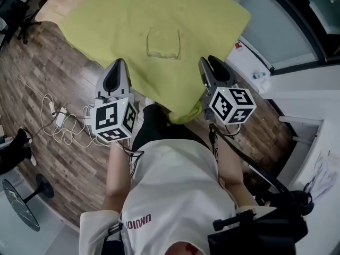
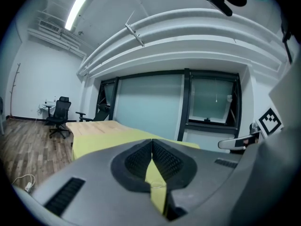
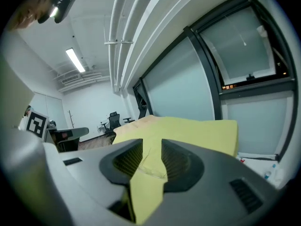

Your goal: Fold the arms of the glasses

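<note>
A pair of clear-framed glasses (image 1: 163, 42) lies on a yellow-green cloth (image 1: 122, 15), its arms unfolded and pointing away from me. My left gripper (image 1: 119, 64) hovers at the cloth's near edge, left of the glasses and short of them, with its jaws shut and nothing between them. My right gripper (image 1: 210, 62) hovers to the glasses' right, also short of them, with its jaws open and empty. In the left gripper view the jaws (image 2: 152, 143) meet at the tips, with the glasses (image 2: 157, 184) seen faintly beyond. In the right gripper view, the glasses (image 3: 150, 169) show through the gap of the open gripper (image 3: 152, 142).
The cloth covers a wooden table (image 1: 50, 12). Cables and a power strip (image 1: 58, 118) lie on the wood floor at left, near a stool base (image 1: 21, 209). An office chair (image 1: 13, 4) stands at far left. A white ledge (image 1: 255, 62) and glass wall run along the right.
</note>
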`<state>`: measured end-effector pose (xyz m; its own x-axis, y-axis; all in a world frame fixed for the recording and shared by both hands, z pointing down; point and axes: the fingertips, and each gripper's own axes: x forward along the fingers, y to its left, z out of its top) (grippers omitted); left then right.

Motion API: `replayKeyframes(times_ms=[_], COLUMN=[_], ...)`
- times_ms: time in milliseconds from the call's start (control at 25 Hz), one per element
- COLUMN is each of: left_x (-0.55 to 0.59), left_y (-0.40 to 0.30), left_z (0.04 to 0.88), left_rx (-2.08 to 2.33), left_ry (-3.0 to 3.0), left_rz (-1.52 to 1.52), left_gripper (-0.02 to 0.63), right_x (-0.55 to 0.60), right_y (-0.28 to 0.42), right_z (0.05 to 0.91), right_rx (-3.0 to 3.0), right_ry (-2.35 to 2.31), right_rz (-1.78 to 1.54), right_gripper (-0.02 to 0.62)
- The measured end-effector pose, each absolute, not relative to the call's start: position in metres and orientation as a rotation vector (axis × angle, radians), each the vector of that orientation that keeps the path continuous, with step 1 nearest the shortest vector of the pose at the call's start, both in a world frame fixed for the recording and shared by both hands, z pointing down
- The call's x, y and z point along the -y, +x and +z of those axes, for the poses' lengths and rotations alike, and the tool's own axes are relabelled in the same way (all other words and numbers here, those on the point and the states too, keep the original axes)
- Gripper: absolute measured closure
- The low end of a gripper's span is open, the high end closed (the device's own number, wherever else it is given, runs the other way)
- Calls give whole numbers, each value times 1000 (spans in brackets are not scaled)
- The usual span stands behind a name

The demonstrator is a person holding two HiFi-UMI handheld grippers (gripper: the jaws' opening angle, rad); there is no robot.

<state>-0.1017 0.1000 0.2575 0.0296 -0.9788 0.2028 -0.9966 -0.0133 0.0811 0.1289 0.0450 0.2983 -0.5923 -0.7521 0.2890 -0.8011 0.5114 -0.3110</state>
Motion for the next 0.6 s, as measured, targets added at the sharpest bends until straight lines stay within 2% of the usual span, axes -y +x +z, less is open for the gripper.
replayKeyframes(times_ms=[240, 600], left_x=[-71, -23], left_y=[-101, -98], left_z=[281, 358], left_rx=[1899, 1613], left_ry=[2142, 2102], left_rz=[172, 422], left_gripper=[590, 513], right_x=[-26, -2], right_y=[118, 95], right_z=[326, 388], right_rx=[2536, 2340], right_ry=[1334, 1286], right_rz=[683, 841], right_gripper=[469, 469])
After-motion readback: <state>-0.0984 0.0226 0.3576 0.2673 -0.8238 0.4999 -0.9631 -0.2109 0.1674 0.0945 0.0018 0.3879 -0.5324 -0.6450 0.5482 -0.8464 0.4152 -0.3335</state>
